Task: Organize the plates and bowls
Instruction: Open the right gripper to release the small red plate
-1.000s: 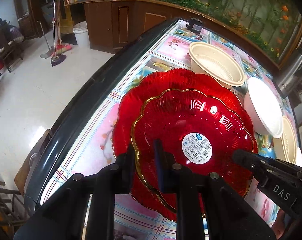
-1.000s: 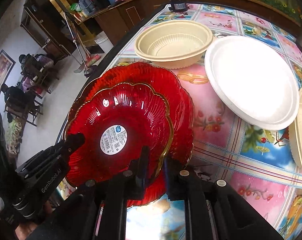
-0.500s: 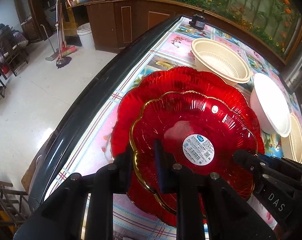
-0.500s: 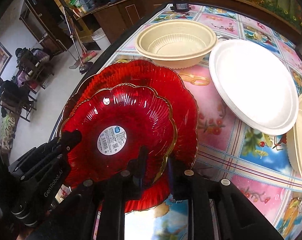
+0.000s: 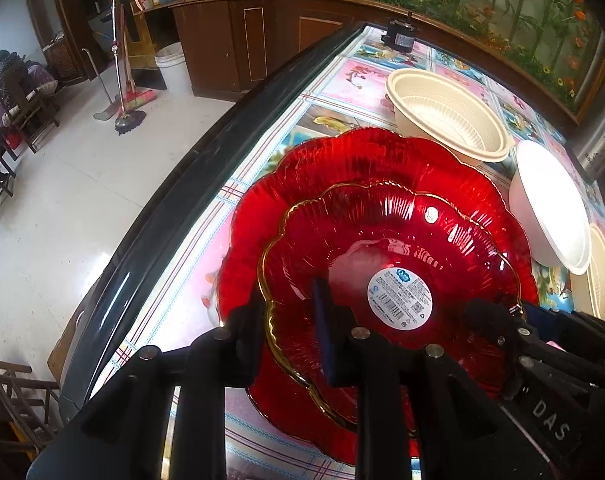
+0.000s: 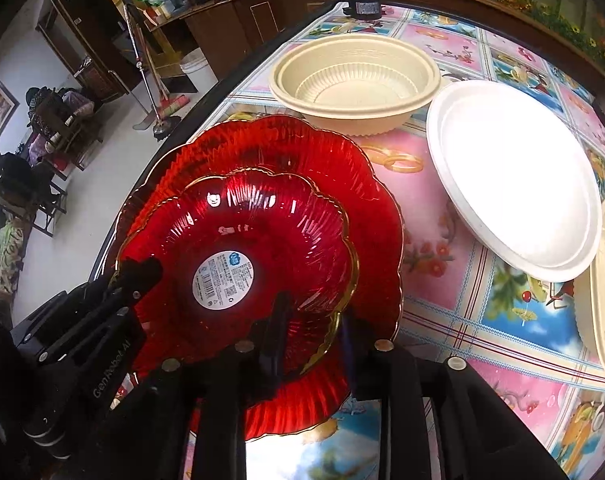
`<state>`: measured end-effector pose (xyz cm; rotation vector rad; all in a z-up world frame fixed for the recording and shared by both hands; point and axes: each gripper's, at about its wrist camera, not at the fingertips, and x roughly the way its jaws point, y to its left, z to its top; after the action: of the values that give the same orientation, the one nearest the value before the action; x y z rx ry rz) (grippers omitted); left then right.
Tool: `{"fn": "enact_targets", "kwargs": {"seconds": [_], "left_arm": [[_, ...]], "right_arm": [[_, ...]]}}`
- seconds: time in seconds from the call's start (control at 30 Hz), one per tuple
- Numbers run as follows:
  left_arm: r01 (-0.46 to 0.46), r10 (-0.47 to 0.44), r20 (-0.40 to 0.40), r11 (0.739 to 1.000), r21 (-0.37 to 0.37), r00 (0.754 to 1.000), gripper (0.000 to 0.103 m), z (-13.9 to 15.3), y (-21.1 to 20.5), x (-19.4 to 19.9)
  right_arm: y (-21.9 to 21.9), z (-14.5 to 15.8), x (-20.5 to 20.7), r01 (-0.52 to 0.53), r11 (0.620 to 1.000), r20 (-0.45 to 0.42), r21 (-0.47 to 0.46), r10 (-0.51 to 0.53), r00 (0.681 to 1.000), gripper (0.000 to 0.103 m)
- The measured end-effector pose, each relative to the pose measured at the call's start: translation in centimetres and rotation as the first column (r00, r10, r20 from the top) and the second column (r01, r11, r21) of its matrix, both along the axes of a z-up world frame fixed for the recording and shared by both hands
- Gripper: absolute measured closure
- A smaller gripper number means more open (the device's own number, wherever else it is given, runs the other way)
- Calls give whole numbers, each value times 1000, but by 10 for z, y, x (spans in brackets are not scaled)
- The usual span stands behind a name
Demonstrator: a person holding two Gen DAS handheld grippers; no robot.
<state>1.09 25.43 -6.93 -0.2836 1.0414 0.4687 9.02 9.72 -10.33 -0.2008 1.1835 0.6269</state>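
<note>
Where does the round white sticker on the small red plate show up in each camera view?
Left wrist view: the round white barcode sticker sits right of centre, low in the small gold-rimmed red glass plate, between the two claws.
Right wrist view: the sticker lies left of centre, just right of the left claw.
Shared landmark: the ribbed cream plastic bowl beyond the red plates.

Bare tablecloth (image 6: 442,216) between red plates (image 6: 342,184) and white plate (image 6: 514,176)
</note>
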Motion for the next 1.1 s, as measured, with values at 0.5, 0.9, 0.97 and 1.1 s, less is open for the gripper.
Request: {"fn": "enact_targets", "kwargs": {"seconds": [0.5, 0.9, 0.97, 1.1], "left_arm": [[13, -14, 23, 1000, 26, 1000, 43, 17, -10, -3], [3, -3, 212, 1000, 1, 977, 27, 48, -26, -30], [23, -10, 269, 999, -47, 963, 25, 52, -33, -36], [85, -49, 325, 992, -97, 945, 22, 55, -56, -43]], "right_arm": [[-14, 19, -2, 21, 998, 4, 54, -21, 1000, 47], [-89, 33, -37, 64, 941, 17, 332, -74, 997, 36], [-111, 30, -44, 98, 917, 12, 386, -111, 994, 33], [-156, 23, -59, 172, 880, -11, 444, -186, 982, 33]]}}
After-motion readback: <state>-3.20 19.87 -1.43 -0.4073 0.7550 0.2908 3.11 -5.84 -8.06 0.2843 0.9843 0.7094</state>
